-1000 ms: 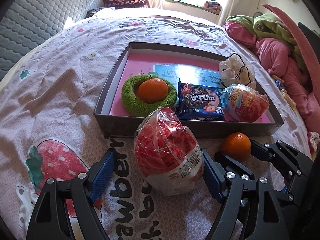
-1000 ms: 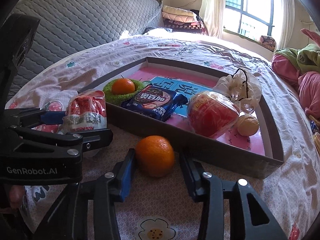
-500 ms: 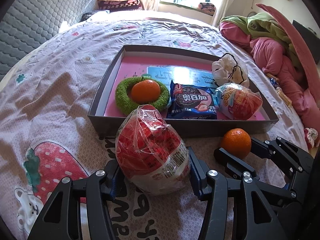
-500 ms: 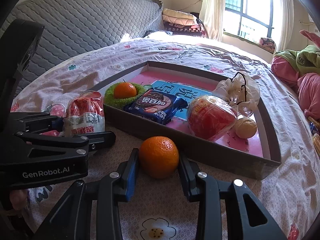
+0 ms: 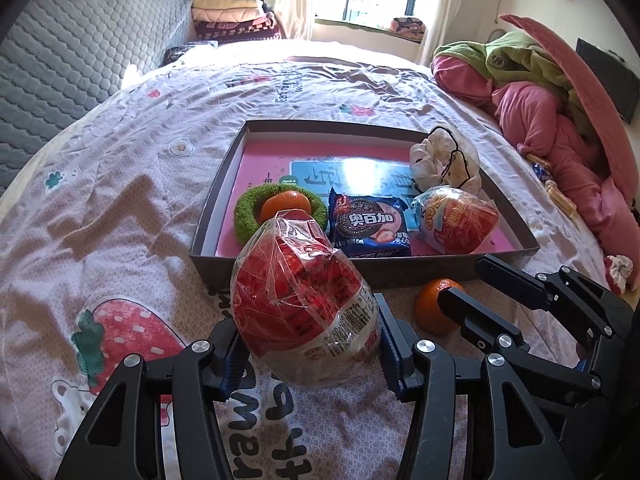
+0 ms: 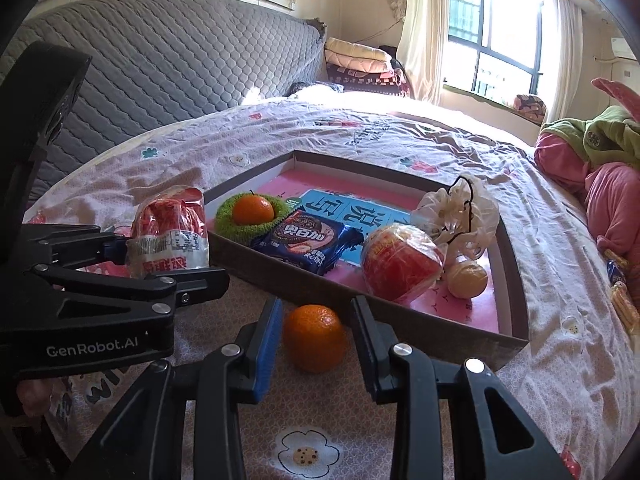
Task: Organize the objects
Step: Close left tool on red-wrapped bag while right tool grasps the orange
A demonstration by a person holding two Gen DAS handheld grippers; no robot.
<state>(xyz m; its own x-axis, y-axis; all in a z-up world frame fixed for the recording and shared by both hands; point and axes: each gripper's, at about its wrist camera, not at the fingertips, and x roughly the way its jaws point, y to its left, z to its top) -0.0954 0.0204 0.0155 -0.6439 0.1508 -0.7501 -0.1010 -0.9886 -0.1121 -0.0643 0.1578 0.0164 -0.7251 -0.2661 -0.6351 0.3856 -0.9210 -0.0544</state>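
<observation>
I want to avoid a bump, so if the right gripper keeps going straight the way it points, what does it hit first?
Probably the near wall of the box. The right gripper has the tangerine between its fingers, and that wall stands just beyond the fruit, though depth is hard to judge.

A: How is the left gripper [image 5: 310, 354] built?
B: Black angular links are joined by silver screws; "GenRobot.AI" is printed in white.
A: And the right gripper [image 6: 314, 334]?
B: Likewise, blue ribbed pads [image 6: 267, 345] are fitted inside.
</observation>
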